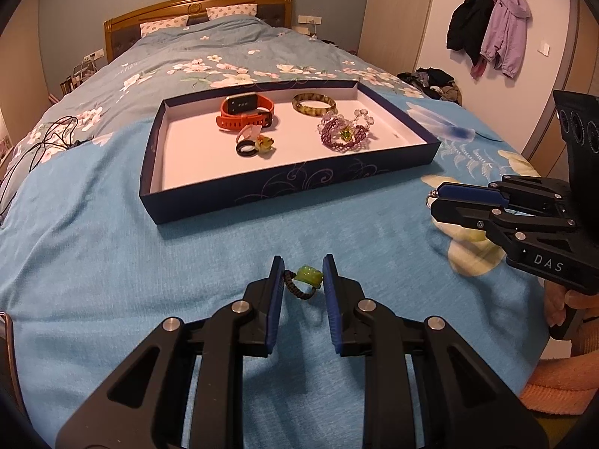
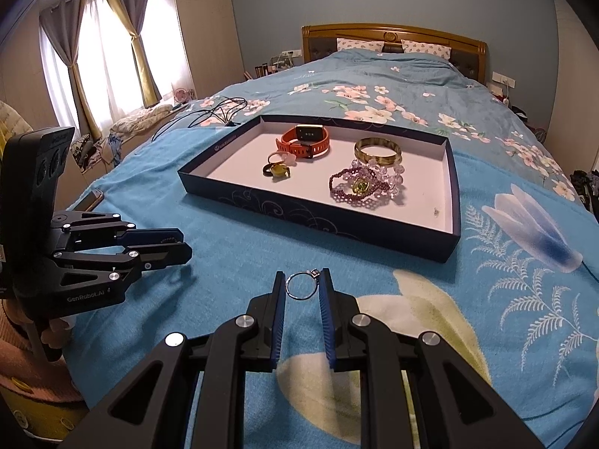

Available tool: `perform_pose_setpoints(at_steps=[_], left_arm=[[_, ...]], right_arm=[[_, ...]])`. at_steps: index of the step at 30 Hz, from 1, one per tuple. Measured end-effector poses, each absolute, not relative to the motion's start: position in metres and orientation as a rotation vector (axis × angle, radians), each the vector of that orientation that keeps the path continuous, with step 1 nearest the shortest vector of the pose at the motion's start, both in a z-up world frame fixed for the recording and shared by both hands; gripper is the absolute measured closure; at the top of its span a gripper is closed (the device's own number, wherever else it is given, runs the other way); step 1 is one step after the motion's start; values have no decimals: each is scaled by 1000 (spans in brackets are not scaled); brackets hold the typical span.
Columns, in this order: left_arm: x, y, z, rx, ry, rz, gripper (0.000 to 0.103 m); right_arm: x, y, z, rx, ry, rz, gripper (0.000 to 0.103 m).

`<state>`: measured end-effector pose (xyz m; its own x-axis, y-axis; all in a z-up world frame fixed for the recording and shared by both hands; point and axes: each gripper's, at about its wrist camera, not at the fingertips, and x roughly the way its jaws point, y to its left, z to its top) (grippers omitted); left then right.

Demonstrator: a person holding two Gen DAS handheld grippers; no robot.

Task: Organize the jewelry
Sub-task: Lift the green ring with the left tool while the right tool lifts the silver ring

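My left gripper point(image 1: 303, 275) is shut on a ring with a green stone and a black braided band point(image 1: 307, 278), just above the blue blanket. Off to its right, my right gripper point(image 2: 302, 280) is shut on a thin silver ring with a small stone point(image 2: 299, 287); the same gripper point(image 1: 434, 202) shows side-on in the left wrist view. The left gripper point(image 2: 183, 247) appears at the left of the right wrist view. Beyond both lies a dark blue tray point(image 1: 284, 187) point(image 2: 318, 224) with a white floor, holding an orange watch point(image 1: 245, 110), an amber bangle point(image 1: 313, 104), purple bead bracelets point(image 1: 344, 133) and a few rings point(image 1: 254, 144).
The tray rests on a bed with a floral blue cover. Black cables point(image 2: 213, 112) lie on the bed's left side and a phone point(image 2: 90, 200) near its left edge. Coats point(image 1: 490, 26) hang on the right wall above a clothes pile point(image 1: 434, 80). A person's hand point(image 1: 558, 307) grips the right handle.
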<state>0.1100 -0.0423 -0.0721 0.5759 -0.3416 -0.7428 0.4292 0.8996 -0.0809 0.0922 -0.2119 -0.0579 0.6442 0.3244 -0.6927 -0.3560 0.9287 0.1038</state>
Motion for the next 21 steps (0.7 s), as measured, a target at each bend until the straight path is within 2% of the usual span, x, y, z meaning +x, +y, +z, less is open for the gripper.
perform_pose_setpoints(at_steps=[21], left_arm=[[112,-47,-39,99,726,-432,82]], right_arm=[[98,-221,-37,-12,689,377,87]])
